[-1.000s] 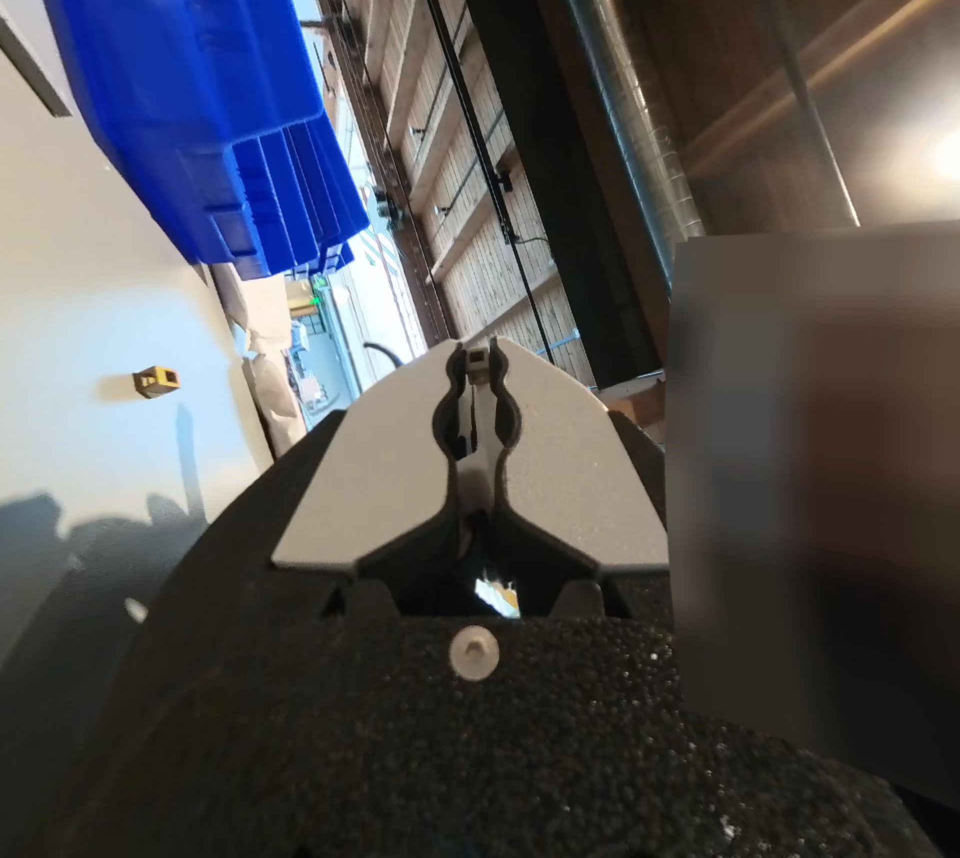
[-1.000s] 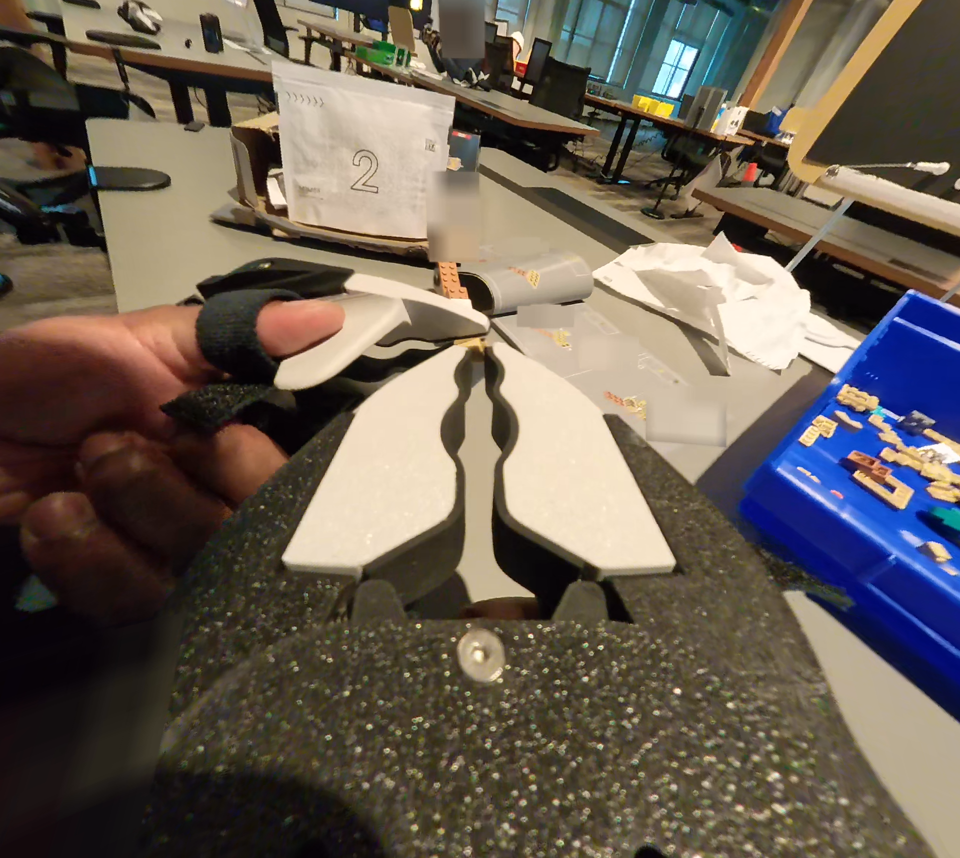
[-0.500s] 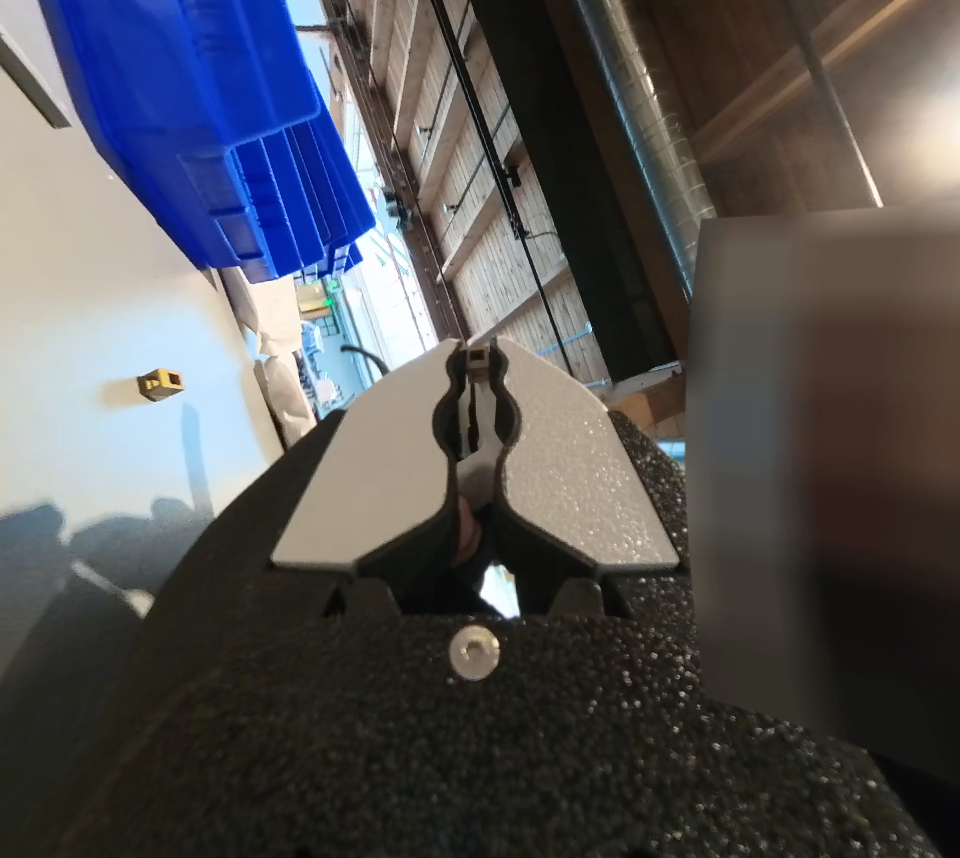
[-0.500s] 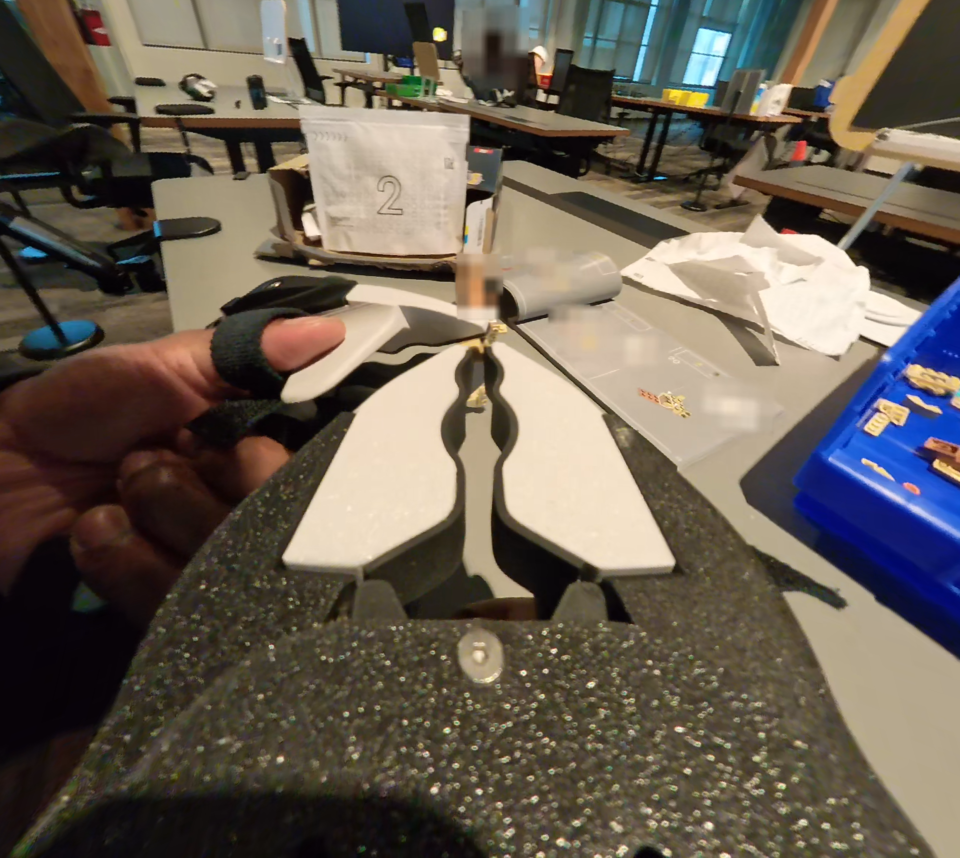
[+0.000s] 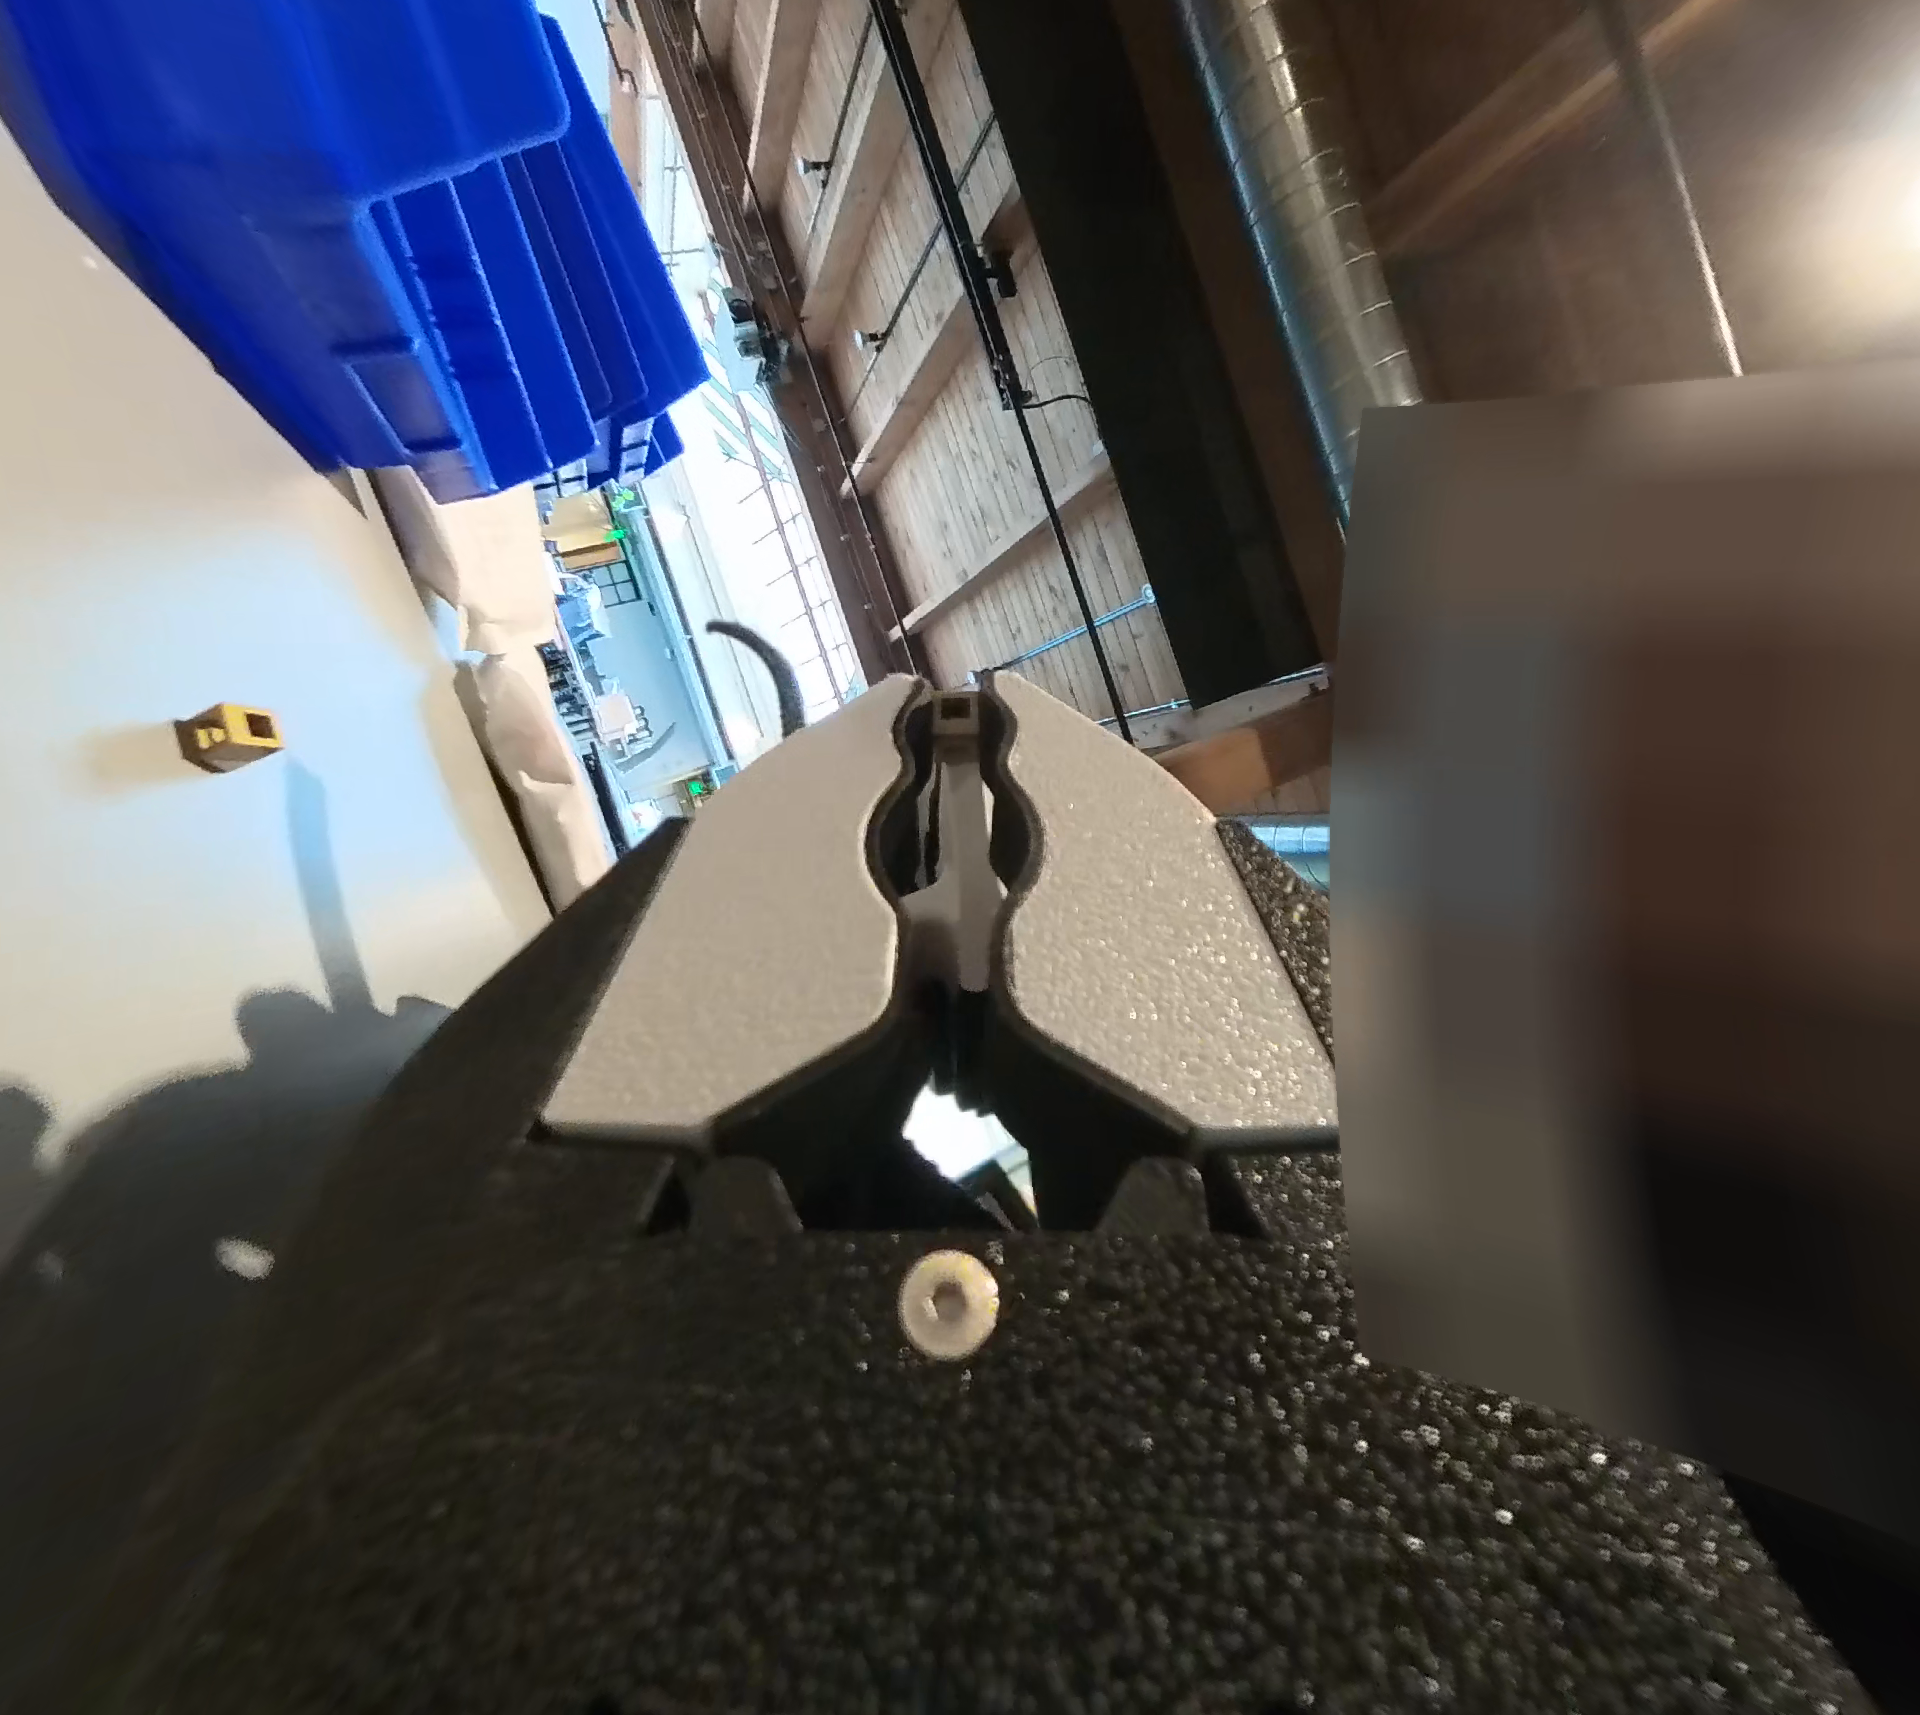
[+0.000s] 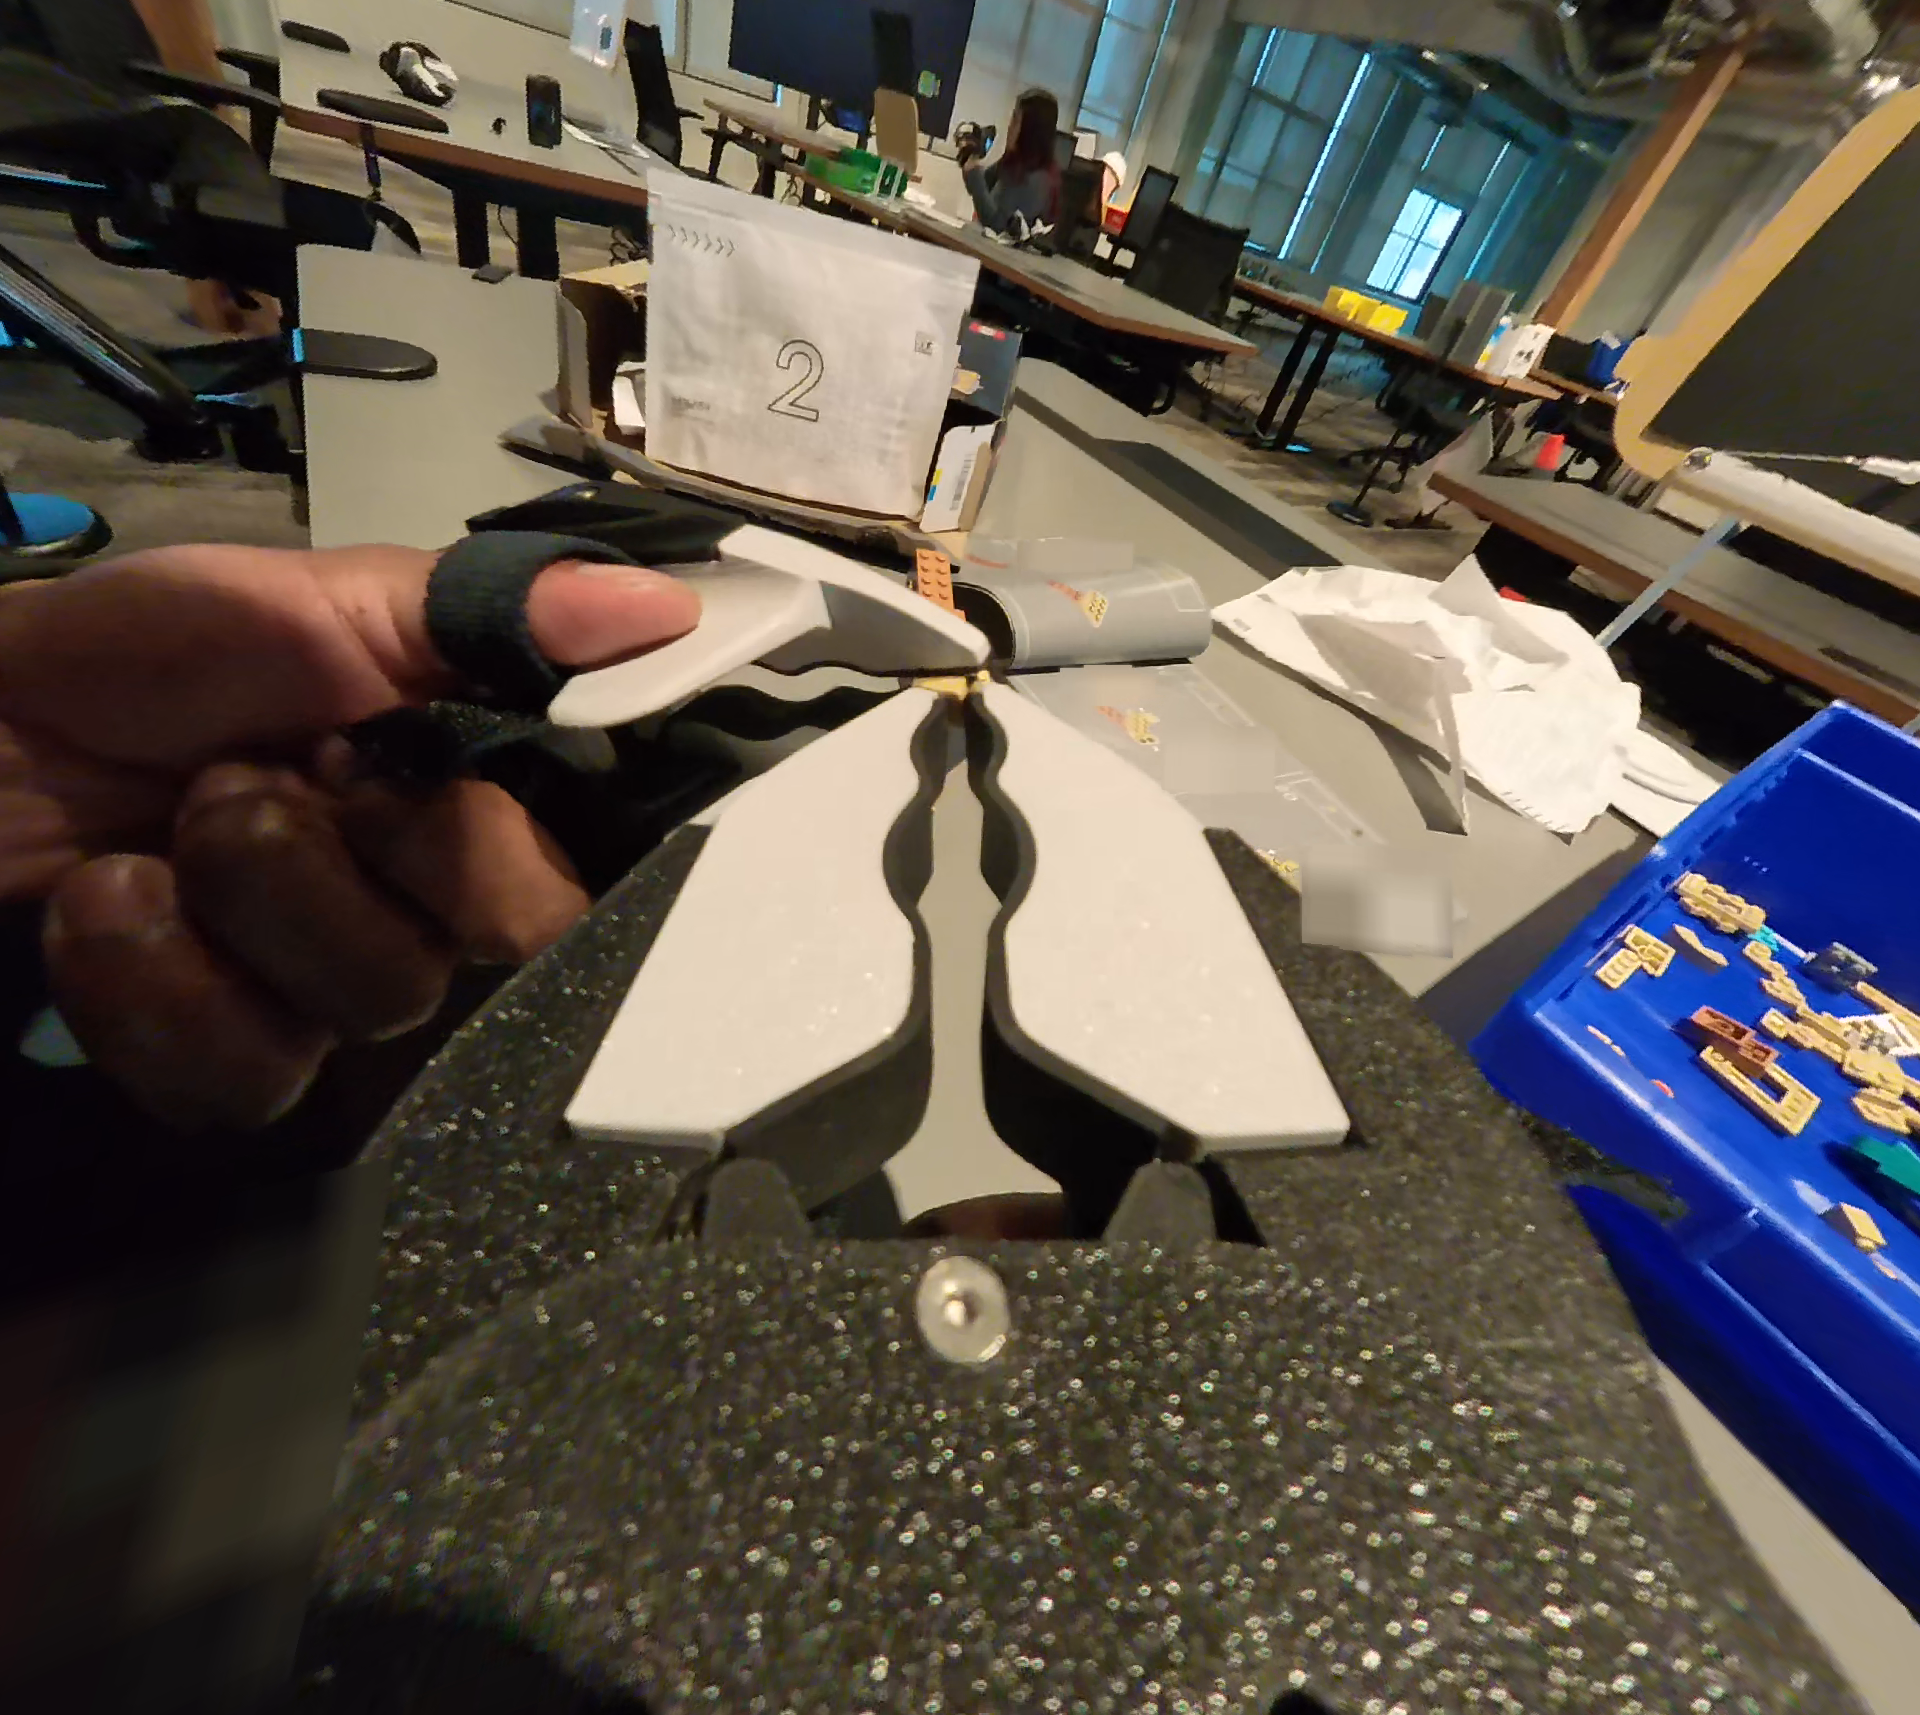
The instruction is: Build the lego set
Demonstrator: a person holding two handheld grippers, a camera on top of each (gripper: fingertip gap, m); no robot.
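Left wrist view: the left hand-held gripper (image 5: pixel 954 709) is closed to a narrow gap on a small dark lego piece (image 5: pixel 956 713) pinched at its tips. The camera is rolled, so the worktop (image 5: pixel 156 834) runs along the left of the frame. A loose tan brick (image 5: pixel 231 735) lies on it, well apart to the left of the tips. A blue bin (image 5: pixel 312 107) sits farther off, ahead and to the left. Beyond the tips only ceiling shows, so that side appears open.

Right wrist view: the right hand-held gripper (image 6: pixel 958 701) is closed almost fully, with a small tan piece (image 6: pixel 954 686) at its tips. The left hand-held gripper comes in from the left, held by a hand (image 6: pixel 208 782), and its tips meet the right tips at that same point. Whether the two pieces are already joined cannot be told; the joint is too small to read.

Progress: judging by the many loose parts (image 6: pixel 1766 1021) in the blue bin to the right and the numbered bag (image 6: pixel 800 377) standing ahead, the build looks early. No finished assembly is visible.

Clearance: an instruction booklet (image 6: pixel 1195 730) and crumpled paper (image 6: pixel 1455 678) lie ahead and to the right, below the tips. The bin wall is close on the right; the hand fills the left.
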